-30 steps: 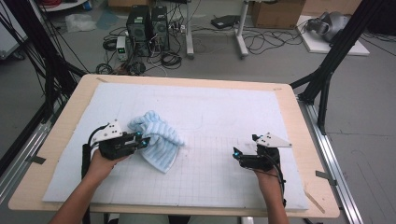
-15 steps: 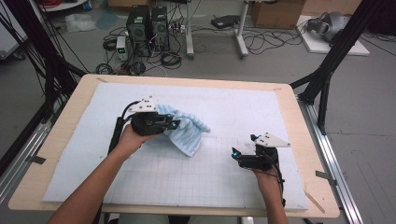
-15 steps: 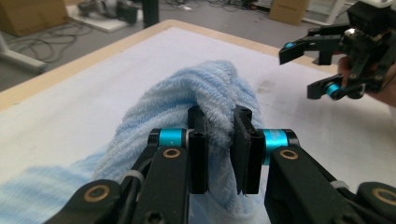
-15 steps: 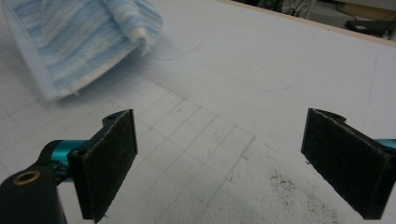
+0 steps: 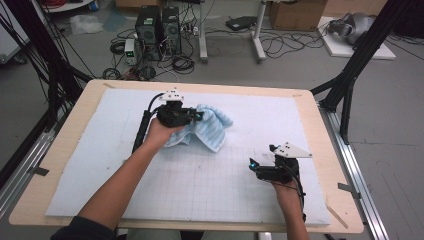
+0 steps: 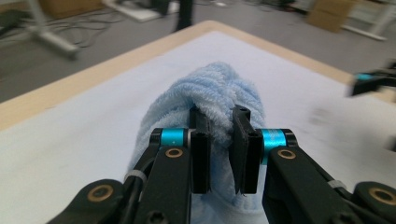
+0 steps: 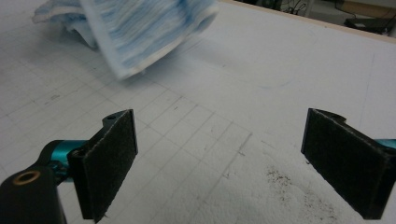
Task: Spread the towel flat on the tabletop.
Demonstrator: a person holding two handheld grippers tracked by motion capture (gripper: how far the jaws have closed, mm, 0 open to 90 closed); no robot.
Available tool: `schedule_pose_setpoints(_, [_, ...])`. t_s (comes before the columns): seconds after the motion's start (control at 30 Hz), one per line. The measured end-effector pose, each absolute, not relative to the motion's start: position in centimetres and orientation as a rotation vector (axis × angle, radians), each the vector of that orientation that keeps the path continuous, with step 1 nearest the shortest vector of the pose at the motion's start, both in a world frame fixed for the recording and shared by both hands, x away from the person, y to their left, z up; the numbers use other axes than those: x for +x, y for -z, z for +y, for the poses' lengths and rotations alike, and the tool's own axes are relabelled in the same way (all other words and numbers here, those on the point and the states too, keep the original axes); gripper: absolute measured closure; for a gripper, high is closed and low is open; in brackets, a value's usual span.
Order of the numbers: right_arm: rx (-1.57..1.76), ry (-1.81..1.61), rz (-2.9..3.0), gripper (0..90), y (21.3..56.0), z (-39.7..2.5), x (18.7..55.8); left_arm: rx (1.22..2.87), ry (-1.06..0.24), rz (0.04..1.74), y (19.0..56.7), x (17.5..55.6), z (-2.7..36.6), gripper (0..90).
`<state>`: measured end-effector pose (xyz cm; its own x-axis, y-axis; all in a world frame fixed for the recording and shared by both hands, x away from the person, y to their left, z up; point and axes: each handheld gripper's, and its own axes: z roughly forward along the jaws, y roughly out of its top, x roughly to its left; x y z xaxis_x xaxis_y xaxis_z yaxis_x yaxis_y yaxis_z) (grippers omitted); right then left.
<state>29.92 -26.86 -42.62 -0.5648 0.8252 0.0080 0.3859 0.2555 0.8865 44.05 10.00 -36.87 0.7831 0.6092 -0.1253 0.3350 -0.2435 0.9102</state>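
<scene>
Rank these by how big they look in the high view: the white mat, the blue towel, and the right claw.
1. White mat, largest by far, covering most of the table.
2. Blue towel, bunched up in the left claw.
3. Right claw, smallest; it sits nearer the camera than the towel, but looks clearly smaller anyway.

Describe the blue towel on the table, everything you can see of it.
The towel is pale blue terry cloth with fine lighter stripes, soft and ribbed-looking. It is bunched and partly folded, not spread flat. It lies on the far middle part of the white gridded mat, one corner hanging toward the near side. The left gripper is clamped on a raised fold of it. The right gripper stands open, apart from it.
</scene>
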Motion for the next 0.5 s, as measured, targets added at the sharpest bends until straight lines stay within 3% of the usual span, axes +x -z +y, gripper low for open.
schedule_pose_setpoints(0.2, [1.099,-1.243,2.086,9.8,42.9,-26.8,30.1,1.842,-0.452,0.967,38.7,46.4,14.0,75.7])
schedule_pose_setpoints(0.4, [1.104,-1.238,2.092,9.8,42.9,-26.6,30.1,1.849,-0.436,1.009,39.1,45.9,15.3,40.9])
schedule_pose_setpoints(0.5, [1.094,-1.240,2.085,9.8,42.8,-26.6,30.0,1.813,-0.407,0.969,39.2,44.2,16.3,34.7])
